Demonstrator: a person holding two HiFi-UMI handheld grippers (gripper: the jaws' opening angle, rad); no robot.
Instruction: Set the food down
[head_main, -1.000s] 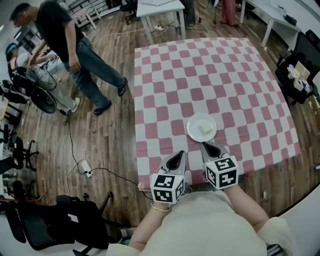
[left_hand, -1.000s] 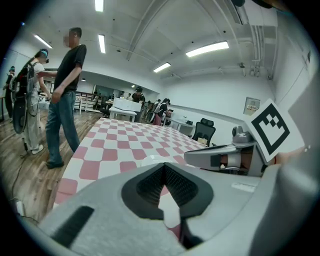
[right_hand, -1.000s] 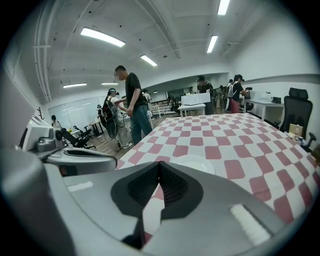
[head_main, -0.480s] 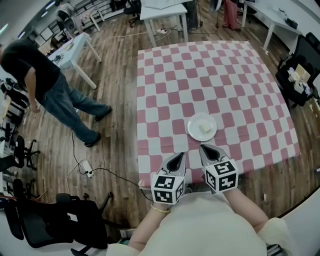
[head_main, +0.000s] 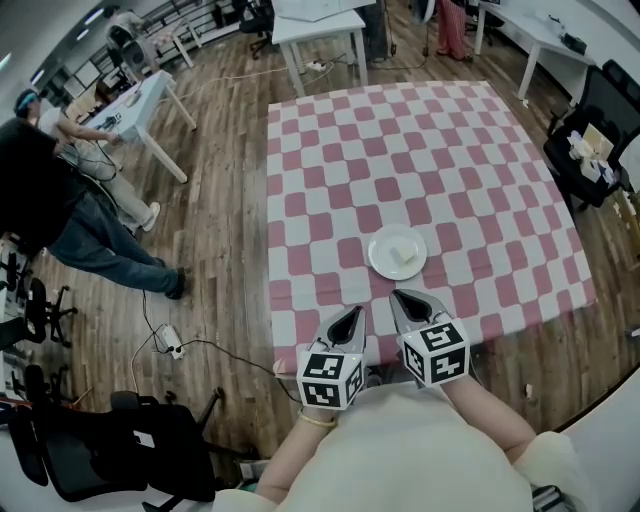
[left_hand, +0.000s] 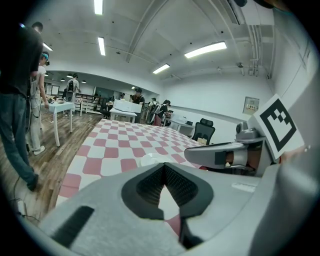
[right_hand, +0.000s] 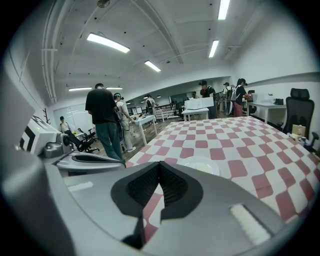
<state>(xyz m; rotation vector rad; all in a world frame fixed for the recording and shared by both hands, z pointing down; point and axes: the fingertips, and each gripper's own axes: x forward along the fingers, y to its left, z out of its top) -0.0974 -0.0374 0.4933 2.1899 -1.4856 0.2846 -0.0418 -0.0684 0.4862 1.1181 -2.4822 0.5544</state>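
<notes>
A white plate rests near the front of the red-and-white checked table, with a pale piece of food lying on it. In the right gripper view the plate shows just beyond the jaws. My left gripper hovers over the table's front edge, shut, with nothing between its jaws. My right gripper is beside it, just short of the plate, also shut and empty. From the left gripper view I see the right gripper on its right side.
A person in dark top and jeans stands on the wood floor at left, near a white side table. A cable and power strip lie by the table's left front. Black chairs stand at right; white desks behind.
Both grippers have stayed near the table's front edge, shut. The person on the left has walked further left and toward the near side. The view has shifted slightly.
</notes>
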